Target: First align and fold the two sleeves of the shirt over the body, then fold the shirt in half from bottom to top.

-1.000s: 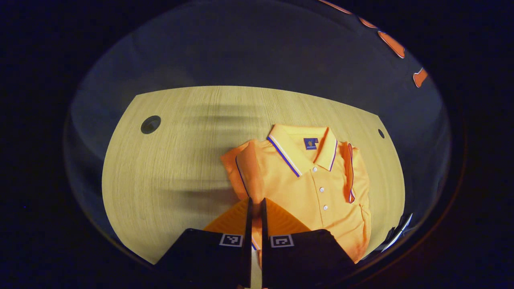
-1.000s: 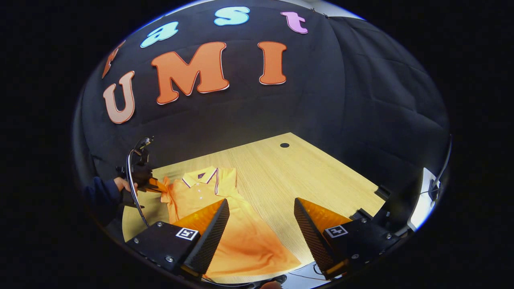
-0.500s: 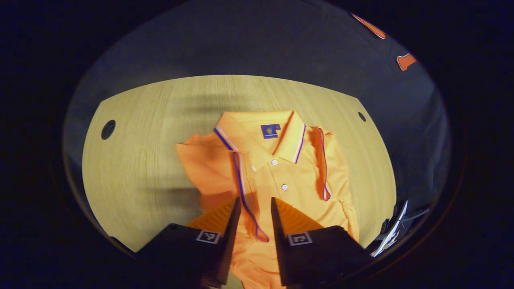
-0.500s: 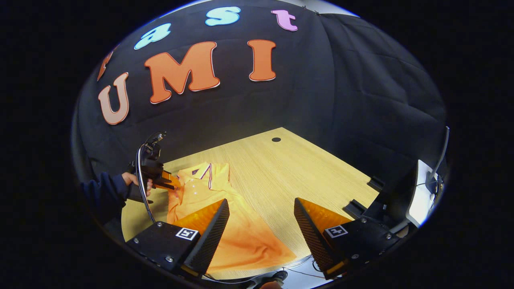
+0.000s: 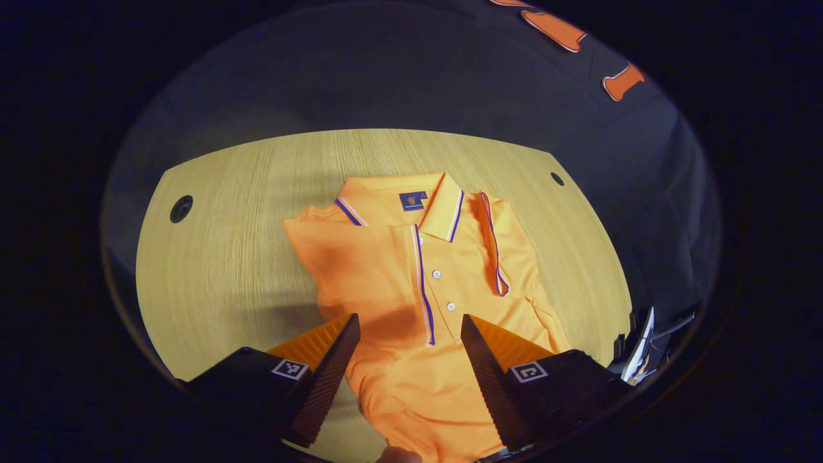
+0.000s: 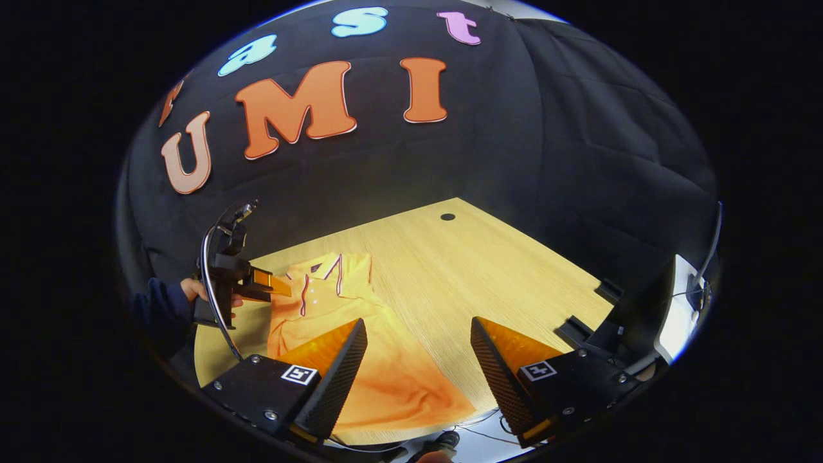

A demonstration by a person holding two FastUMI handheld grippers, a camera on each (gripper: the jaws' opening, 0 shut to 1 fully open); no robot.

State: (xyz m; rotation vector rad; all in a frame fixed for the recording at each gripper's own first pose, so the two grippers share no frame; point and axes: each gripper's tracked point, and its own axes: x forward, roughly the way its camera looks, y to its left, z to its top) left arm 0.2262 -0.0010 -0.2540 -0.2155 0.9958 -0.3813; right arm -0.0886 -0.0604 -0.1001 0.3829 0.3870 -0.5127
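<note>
The orange short-sleeved polo shirt (image 5: 411, 302) with blue-and-white trim lies flat on the pale wood-grain worktop (image 5: 225, 257), front up, its collar (image 5: 402, 206) toward the far edge and its hem toward the person. Both sleeves rest folded in over the body: one (image 5: 366, 276) lies with its trimmed cuff running alongside the button placket, the other (image 5: 492, 244) lies as a narrower strip on the opposite side of the collar. Judging from that, the sleeve step looks done and the bottom-to-top fold is not yet made. The left tool (image 5: 405, 360) hangs just above the shirt below the collar, its fingers spread apart with cloth showing between them and nothing gripped. In the right gripper view the right tool (image 6: 418, 366) also stands wide open and empty, over the hem (image 6: 411, 399) end, well away from the collar. The shirt's long axis runs from hem to collar, straight away from both tools, so the coming fold would carry the hem along that line toward the collar. The right tool looks the nearer to the hem; the left would have to draw back from the collar to reach its own hem corner.
</note>
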